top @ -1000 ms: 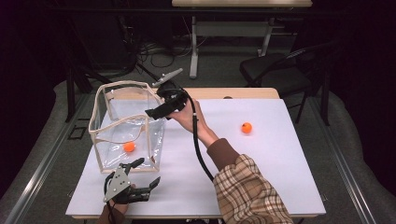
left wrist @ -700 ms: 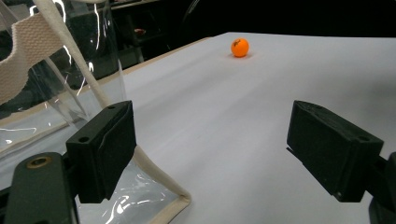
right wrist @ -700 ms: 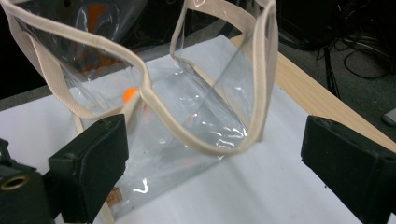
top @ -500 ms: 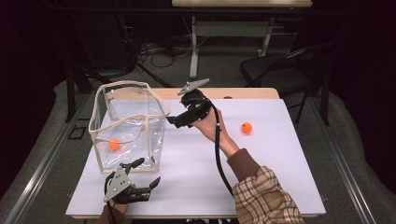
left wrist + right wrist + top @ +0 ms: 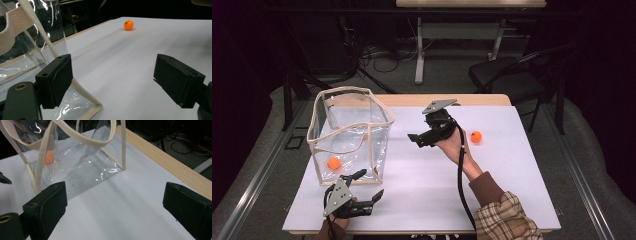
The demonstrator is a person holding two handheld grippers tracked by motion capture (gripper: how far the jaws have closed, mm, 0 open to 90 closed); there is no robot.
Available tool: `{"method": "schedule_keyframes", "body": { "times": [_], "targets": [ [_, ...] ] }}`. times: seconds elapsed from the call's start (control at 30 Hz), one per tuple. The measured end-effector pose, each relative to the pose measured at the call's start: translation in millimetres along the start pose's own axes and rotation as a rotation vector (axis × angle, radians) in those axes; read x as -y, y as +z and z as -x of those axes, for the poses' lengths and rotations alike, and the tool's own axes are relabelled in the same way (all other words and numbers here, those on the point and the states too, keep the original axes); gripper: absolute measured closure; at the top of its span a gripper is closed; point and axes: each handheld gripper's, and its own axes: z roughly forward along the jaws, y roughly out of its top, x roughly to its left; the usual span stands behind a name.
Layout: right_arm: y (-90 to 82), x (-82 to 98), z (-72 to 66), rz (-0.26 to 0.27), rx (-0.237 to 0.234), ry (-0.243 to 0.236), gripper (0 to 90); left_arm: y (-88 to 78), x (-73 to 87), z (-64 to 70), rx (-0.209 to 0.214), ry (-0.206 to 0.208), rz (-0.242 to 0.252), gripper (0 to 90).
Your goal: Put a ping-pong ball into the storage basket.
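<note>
inside the clear bag (image 5: 349, 135) at the table's (image 5: 422, 185) left one orange ball (image 5: 333, 163) already lies, while a second ball (image 5: 476, 136) waits on the table, apparently next. both the right hand-held gripper (image 5: 421, 140) above mid-table and the left hand-held gripper (image 5: 364, 187) beside the bag are wide and empty.

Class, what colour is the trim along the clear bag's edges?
Cream, or off-white. The trim shows best in the right gripper view.
</note>
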Motion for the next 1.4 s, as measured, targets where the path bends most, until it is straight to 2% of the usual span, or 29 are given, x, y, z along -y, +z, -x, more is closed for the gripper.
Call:
{"method": "schedule_keyframes", "body": {
  "times": [0.4,0.63,0.8,0.97,1.17,1.37,1.4],
  "targets": [
    [-13.0,44.3,3.6,-0.014,0.029,0.016,4.6,-1.2,0.1,0.2,-0.005,0.002,0.001,15.5],
    [-22.3,66.9,8.7,-0.009,0.046,0.048,4.1,-1.5,0.1,0.2,-0.006,0.000,0.002,15.6],
    [-27.3,83.4,9.5,-0.031,0.068,0.051,1.8,-1.8,0.1,0.1,-0.006,0.001,0.004,15.6],
    [-33.0,97.1,11.0,-0.029,0.078,0.067,0.8,-1.8,-0.1,0.6,-0.007,0.004,0.005,15.6],
    [-40.1,111.2,12.0,-0.050,0.092,0.081,0.0,-3.0,-0.3,-0.2,-0.004,0.006,0.004,15.6],
    [-50.2,123.2,14.0,-0.028,0.097,0.115,0.0,-3.1,-0.5,-0.1,-0.004,0.007,0.005,15.6],
    [-51.5,123.9,14.3,-0.030,0.103,0.108,0.0,-3.1,-0.4,-0.2,-0.005,0.006,0.005,15.6]
  ]
}}
